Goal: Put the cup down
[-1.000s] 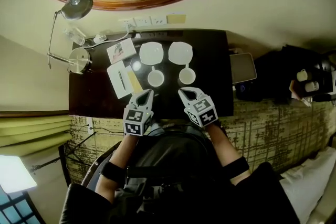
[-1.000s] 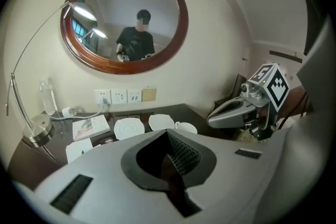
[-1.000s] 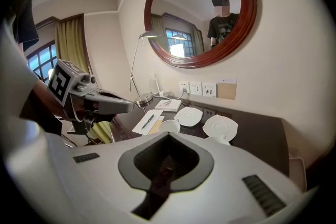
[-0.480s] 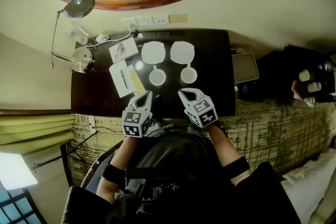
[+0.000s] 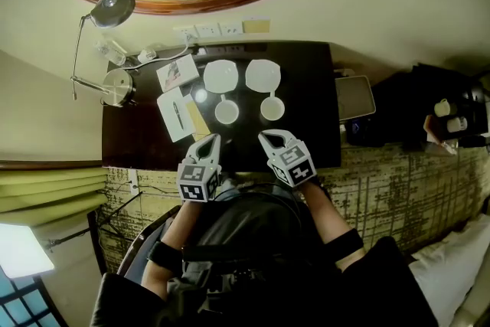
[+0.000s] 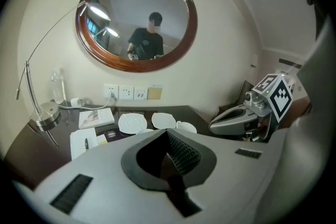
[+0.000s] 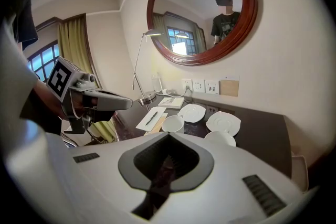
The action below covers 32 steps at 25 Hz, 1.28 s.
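2 cups on desk (image 5: 306, 126): left cup (image 5: 227, 112), right cup (image 5: 272, 109); 2 saucers (image 5: 220, 76) just behind. Left gripper (image 5: 212, 139) & right gripper (image 5: 269, 137): jaws fully together, nothing held.

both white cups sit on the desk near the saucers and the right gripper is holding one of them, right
Not quite. The right gripper holds nothing: the right gripper view shows its jaws shut and empty. Both white cups do sit on the desk near the saucers.
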Tool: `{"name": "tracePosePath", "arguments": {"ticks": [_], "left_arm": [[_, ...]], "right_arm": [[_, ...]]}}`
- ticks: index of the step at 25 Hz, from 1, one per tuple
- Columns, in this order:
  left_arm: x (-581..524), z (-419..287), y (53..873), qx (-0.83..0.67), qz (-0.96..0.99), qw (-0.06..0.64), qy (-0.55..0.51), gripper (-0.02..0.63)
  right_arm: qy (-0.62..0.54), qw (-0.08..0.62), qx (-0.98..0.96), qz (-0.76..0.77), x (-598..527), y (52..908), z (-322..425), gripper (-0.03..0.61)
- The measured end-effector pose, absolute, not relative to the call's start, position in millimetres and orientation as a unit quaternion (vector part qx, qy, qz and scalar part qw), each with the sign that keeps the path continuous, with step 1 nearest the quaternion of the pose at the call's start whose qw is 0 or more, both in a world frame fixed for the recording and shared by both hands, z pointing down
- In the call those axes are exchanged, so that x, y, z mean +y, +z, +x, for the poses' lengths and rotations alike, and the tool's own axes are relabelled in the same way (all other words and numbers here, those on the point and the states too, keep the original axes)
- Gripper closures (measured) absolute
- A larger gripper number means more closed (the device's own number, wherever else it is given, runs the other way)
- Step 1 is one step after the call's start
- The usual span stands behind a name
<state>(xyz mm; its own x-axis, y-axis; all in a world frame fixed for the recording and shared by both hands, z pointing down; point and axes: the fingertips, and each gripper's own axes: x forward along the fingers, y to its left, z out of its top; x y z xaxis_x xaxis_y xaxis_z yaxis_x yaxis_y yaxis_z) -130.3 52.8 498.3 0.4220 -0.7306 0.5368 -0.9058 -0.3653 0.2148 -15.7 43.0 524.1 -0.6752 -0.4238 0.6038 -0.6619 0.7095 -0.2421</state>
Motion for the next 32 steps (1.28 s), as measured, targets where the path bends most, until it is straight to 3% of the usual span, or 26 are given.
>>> {"name": "tracePosePath", "arguments": {"ticks": [6, 9, 14, 15, 17, 26, 32], "left_arm": [[56.9, -127.6, 501.0, -0.504, 0.806, 0.252, 0.182, 0.612], [57.0, -128.0, 502.7, -0.503, 0.805, 0.253, 0.185, 0.612], [60.5, -128.0, 508.0, -0.5, 0.806, 0.258, 0.186, 0.611], [61.0, -127.1, 508.9, -0.498, 0.806, 0.26, 0.186, 0.611], [61.0, -124.3, 510.2, -0.495, 0.807, 0.265, 0.184, 0.611], [54.1, -90.1, 519.8, -0.446, 0.845, 0.202, 0.217, 0.611], [56.5, -75.5, 537.5, -0.413, 0.859, 0.205, 0.224, 0.611]], "right_arm": [[0.221, 0.256, -0.885, 0.321, 41.5, 523.7, -11.9, 0.572], [0.209, 0.274, -0.876, 0.337, 37.4, 531.2, -5.2, 0.541], [0.201, 0.323, -0.861, 0.337, 29.7, 548.4, 3.5, 0.295], [0.2, 0.334, -0.858, 0.335, 25.7, 551.2, 6.4, 0.208], [0.194, 0.358, -0.851, 0.331, 14.4, 557.3, 13.2, 0.133], [0.179, 0.483, -0.811, 0.278, -38.7, 613.5, 23.4, 0.066], [0.189, 0.516, -0.795, 0.258, -54.8, 648.1, 20.3, 0.048]]}}
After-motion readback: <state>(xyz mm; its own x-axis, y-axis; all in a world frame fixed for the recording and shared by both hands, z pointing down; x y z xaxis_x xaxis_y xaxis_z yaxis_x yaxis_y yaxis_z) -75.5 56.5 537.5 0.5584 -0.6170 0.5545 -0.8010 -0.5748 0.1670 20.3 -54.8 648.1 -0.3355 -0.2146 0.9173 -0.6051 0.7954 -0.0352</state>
